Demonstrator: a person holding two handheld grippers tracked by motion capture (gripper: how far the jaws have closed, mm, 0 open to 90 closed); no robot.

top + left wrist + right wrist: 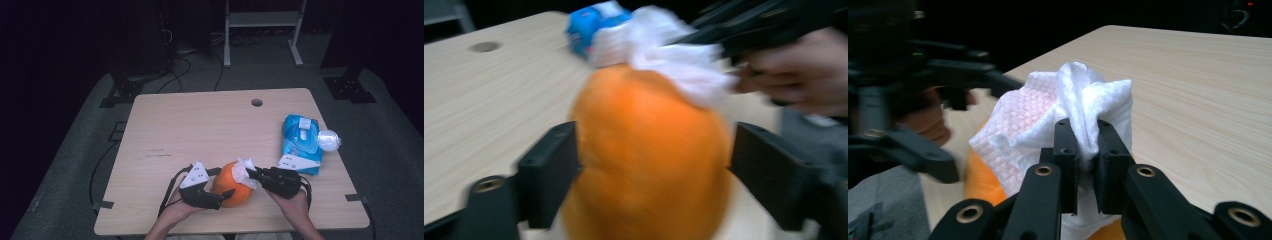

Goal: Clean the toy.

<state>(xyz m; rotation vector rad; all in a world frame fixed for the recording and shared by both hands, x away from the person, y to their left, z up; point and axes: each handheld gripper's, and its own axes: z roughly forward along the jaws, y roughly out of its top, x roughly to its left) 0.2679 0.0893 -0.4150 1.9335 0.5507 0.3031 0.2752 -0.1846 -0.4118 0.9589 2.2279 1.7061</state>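
Note:
An orange ball-like fruit [231,190] rests near the table's front edge, and my left gripper [226,196] is shut on it. In the left gripper view the orange [649,160] sits between both jaws, touching them. My right gripper [251,173] is shut on a white wipe [242,171] and holds it against the top right of the orange. In the right gripper view the wipe [1048,112] is pinched between the jaws of the right gripper [1087,142], draped over the orange [980,177].
A blue pack of wipes [301,142] lies at the right of the wooden table [200,130], with a clear round lid or ball [329,140] beside it. A cable hole [257,102] sits near the far edge.

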